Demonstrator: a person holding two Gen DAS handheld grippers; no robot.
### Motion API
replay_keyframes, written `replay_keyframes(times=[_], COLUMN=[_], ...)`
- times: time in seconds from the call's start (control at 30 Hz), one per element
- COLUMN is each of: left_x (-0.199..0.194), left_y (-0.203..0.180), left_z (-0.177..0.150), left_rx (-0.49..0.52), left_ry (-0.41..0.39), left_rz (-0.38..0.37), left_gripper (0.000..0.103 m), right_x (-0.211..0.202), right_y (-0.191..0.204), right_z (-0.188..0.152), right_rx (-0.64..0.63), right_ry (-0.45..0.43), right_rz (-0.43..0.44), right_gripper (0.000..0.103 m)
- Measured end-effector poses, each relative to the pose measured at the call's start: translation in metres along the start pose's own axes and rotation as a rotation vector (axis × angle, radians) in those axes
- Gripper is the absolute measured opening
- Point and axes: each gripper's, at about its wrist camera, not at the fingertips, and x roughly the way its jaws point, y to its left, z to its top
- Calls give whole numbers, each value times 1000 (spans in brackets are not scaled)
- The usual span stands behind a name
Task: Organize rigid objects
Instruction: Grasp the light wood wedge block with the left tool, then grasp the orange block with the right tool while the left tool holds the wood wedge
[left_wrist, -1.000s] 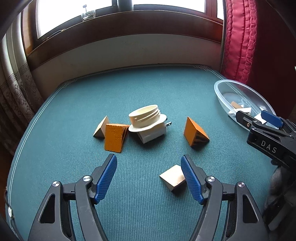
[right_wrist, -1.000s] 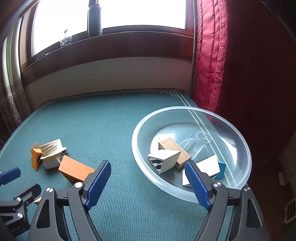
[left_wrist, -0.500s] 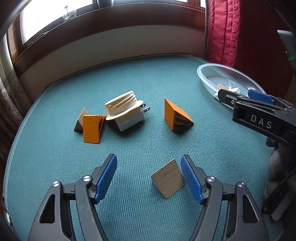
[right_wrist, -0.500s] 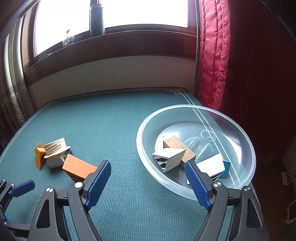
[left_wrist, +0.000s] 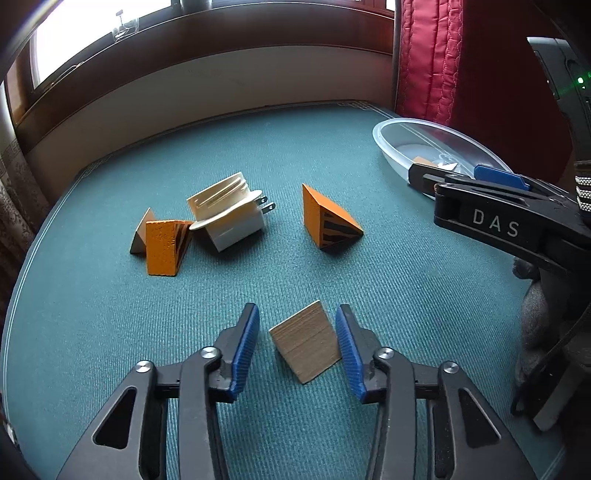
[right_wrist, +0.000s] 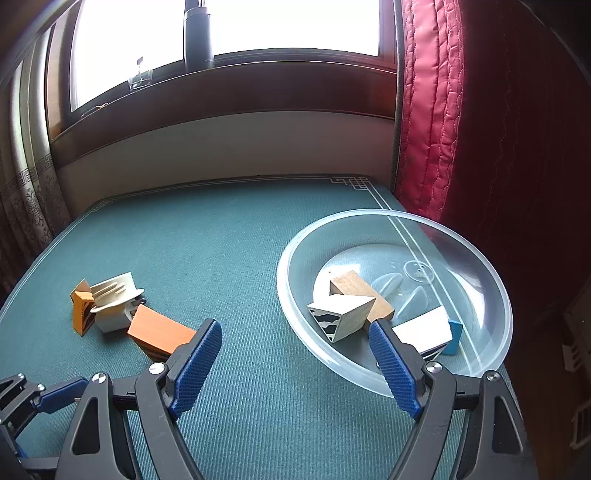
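Closing left claw (left_wrist: 297, 347) around plain wooden wedge (left_wrist: 306, 346), lower centre, small gaps remain | right claw (right_wrist: 295, 363) wide open, empty.

"DAS" in white on the right gripper (left_wrist: 476, 176)

This looks like a room in a home. A wide window (right_wrist: 229, 33) in a dark wooden frame fills the far wall, with a deep brown wooden sill (right_wrist: 229, 88) below it. A quilted red fabric curtain (right_wrist: 428, 110) hangs on the right and a patterned beige lace curtain (right_wrist: 33, 199) on the left. A dark cylindrical bottle (right_wrist: 198, 37) and a small clear drinking glass (right_wrist: 140, 78) stand on the sill (ordinary household things). The table wears a teal woven cloth with a pale key-pattern border (right_wrist: 221, 236).
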Motion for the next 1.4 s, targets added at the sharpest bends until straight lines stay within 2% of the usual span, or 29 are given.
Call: replay_keyframes(times=[0.3, 0.53, 0.67, 0.8, 0.9, 1.1, 1.2, 1.4], left_x=[-14, -26, -28, -26, -27, -26, -25, -19], left_y=[11, 31, 43, 53, 57, 57, 57, 60], left_z=[-1, -6, -10, -9, -10, -9, -8, -5], left_rx=[-41, -67, -85, -114, -119, -110, -112, -141], left_ry=[-37, -61, -61, -57, -63, -61, -61, -49], left_rz=[5, 37, 53, 58, 60, 58, 60, 73], left_gripper=[35, 35, 35, 35, 35, 35, 35, 35], right_x=[-7, 0, 5, 17, 29, 51, 61, 52], right_y=[13, 28, 46, 67, 76, 86, 89, 83], right_z=[-2, -1, 1, 4, 7, 14, 15, 6], right_rx=[-39, -72, -140, -233, -261, -317, -331, -354], right_ry=[-16, 56, 106, 140, 173, 192, 224, 252], right_rz=[124, 271, 366, 402, 437, 443, 484, 530], right_gripper=[85, 85, 85, 85, 85, 85, 85, 81])
